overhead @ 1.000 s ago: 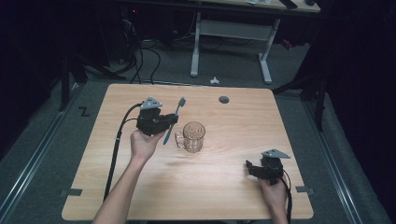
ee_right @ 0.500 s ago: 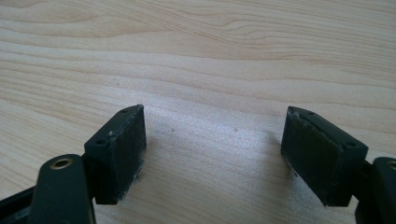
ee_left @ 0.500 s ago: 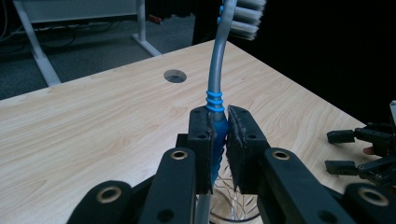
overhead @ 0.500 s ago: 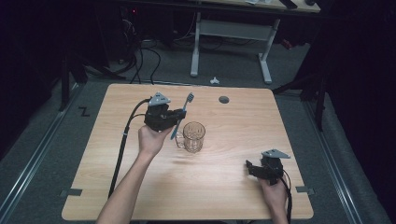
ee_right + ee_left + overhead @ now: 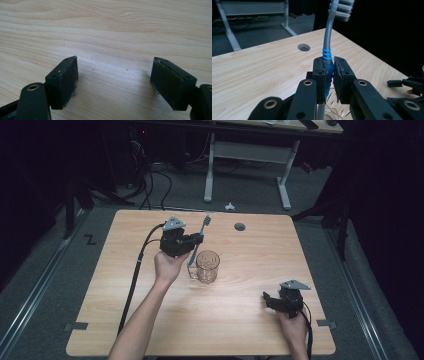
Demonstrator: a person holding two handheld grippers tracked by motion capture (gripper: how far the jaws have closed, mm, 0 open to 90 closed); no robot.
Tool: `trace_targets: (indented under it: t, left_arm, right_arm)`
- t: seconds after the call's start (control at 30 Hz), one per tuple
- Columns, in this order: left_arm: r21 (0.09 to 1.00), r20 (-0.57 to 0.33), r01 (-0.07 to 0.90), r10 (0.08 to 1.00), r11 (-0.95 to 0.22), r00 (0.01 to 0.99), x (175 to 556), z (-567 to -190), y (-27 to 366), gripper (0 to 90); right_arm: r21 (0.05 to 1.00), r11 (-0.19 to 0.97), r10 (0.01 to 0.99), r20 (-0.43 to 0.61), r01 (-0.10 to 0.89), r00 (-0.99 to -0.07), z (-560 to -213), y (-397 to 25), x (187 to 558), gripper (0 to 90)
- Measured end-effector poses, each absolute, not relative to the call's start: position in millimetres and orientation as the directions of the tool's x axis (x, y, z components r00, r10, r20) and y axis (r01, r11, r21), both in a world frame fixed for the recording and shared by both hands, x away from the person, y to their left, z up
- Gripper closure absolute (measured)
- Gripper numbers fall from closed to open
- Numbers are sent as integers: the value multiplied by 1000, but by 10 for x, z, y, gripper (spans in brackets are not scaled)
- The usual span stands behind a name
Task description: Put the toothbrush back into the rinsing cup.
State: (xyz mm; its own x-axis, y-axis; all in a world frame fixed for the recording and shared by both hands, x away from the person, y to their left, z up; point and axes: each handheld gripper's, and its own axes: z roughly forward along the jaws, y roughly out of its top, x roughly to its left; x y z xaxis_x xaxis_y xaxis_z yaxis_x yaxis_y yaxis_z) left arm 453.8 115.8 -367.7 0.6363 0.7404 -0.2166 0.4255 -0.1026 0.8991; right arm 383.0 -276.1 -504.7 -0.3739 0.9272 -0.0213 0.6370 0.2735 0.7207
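Left gripper [image 5: 196,241]: pinching the toothbrush [image 5: 198,243] at its blue grip, bristles up, held above the glass [image 5: 207,266].
Glass: mid-desk [image 5: 240,320].
Right gripper [image 5: 268,298]: spread, low over bare desk, near corner.

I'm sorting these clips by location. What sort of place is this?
Probably a lab or workshop, not a home: a bare wooden table with a cable hole, loose cables on grey carpet behind, and a white desk frame.
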Motion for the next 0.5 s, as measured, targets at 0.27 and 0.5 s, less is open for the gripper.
trace_targets:
  t: [0.27, 0.5]
  left_arm:
    - [901, -208, 420, 742, -108, 638, 4573, -3720, 1130, 802]
    - [900, -194, 417, 737, -129, 647, 4573, -3763, 1083, 801]
  right_arm:
    - [721, 274, 927, -21, 637, -376, -5047, -2760, 3829, 223]
    - [721, 275, 926, -21, 636, -376, -5047, -2760, 3829, 223]
